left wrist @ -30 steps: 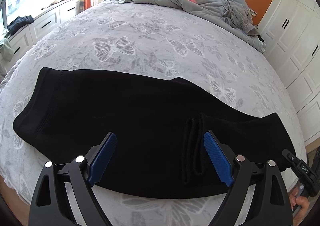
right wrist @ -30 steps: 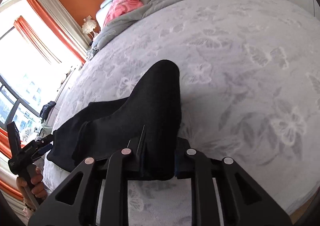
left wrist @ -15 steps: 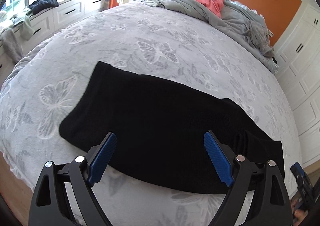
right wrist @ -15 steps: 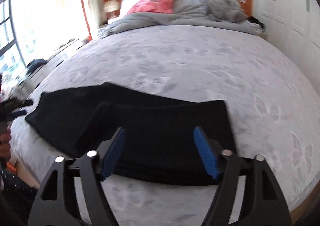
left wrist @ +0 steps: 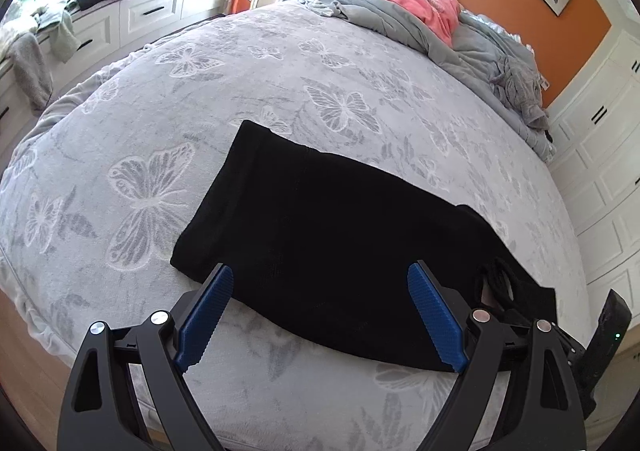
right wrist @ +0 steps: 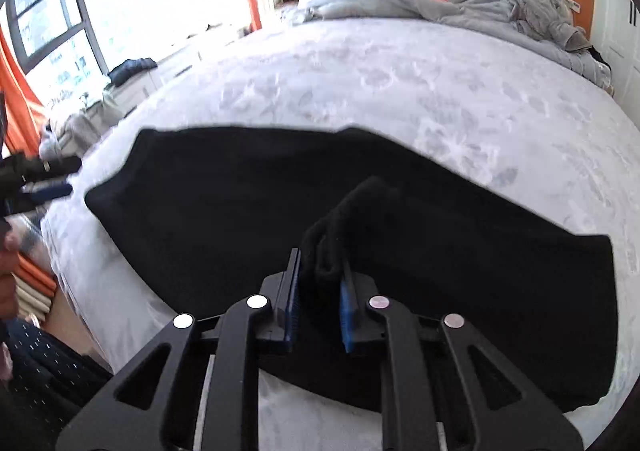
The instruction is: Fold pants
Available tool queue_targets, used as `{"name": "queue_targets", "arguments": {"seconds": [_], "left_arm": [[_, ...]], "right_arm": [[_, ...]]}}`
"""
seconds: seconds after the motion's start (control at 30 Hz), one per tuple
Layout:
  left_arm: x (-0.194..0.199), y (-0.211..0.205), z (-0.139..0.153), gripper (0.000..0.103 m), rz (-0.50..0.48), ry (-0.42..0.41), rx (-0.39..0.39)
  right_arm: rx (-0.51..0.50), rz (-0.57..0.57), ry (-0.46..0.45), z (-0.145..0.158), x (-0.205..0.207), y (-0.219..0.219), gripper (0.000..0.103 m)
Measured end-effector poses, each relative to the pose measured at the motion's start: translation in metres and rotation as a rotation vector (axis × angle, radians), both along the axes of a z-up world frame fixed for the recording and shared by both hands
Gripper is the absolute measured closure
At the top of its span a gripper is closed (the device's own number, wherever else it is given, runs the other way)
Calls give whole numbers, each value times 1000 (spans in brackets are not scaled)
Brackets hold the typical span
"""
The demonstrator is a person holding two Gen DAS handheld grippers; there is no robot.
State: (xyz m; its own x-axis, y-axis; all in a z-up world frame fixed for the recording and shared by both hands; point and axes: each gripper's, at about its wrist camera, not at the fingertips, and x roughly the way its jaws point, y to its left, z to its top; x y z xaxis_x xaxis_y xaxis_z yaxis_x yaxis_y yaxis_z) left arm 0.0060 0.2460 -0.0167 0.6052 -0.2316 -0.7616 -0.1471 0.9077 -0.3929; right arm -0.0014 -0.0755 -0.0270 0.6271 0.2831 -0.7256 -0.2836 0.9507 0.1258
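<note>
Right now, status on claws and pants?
Left claw open, empty, above pants. Right claw closing, pinching a bunched fold of pants. Bed around them clear.

- Your right gripper (right wrist: 318, 283): jaws closing w/ a bunched fold of the black pants (right wrist: 280, 211) between them; the fabric covers the inner pad faces, so contact can't be read.
- Right wrist view is motion-blurred; bed (right wrist: 440, 91) print is smeared.
- Pants' near edge is hidden behind the gripper frame in both views.
- Your left gripper (right wrist: 48, 179) is only a blurred sliver at the right view's left edge.
- Hand (right wrist: 8, 275) there cut off by the edge.
</note>
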Motion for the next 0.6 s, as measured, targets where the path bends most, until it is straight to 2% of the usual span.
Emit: {"name": "queue_targets", "arguments": {"seconds": [0.07, 0.1, 0.13, 0.2, 0.23, 0.3, 0.37, 0.43, 0.47, 0.57, 0.6], "left_arm": [[-1, 17, -1, 16, 47, 4, -63], [0, 25, -3, 16, 78, 12, -91], [1, 34, -7, 16, 112, 22, -117], [6, 45, -17, 16, 173, 66, -137], [8, 50, -24, 16, 198, 92, -142], [12, 58, -40, 16, 240, 150, -163], [16, 62, -57, 16, 252, 198, -212], [19, 68, -75, 16, 281, 239, -281], [21, 72, -84, 16, 301, 254, -318], [22, 76, -80, 16, 345, 194, -350], [24, 75, -77, 24, 352, 179, -335]], "right_arm": [[34, 2, -37, 17, 4, 4, 87], [48, 19, -25, 14, 9, 8, 87], [35, 42, 10, 3, 17, 16, 85], [-63, 83, 108, -38, 35, 34, 81], [-84, 110, 144, -55, 38, 40, 76], [-62, 116, 87, -45, 29, 34, 72], [-4, 95, 68, -21, 26, 15, 61], [54, 45, 33, 6, 26, -16, 40], [65, 16, 22, 15, 27, -31, 37], [84, -39, 11, 29, 29, -75, 32], [95, -52, 14, 29, 32, -87, 29]]}}
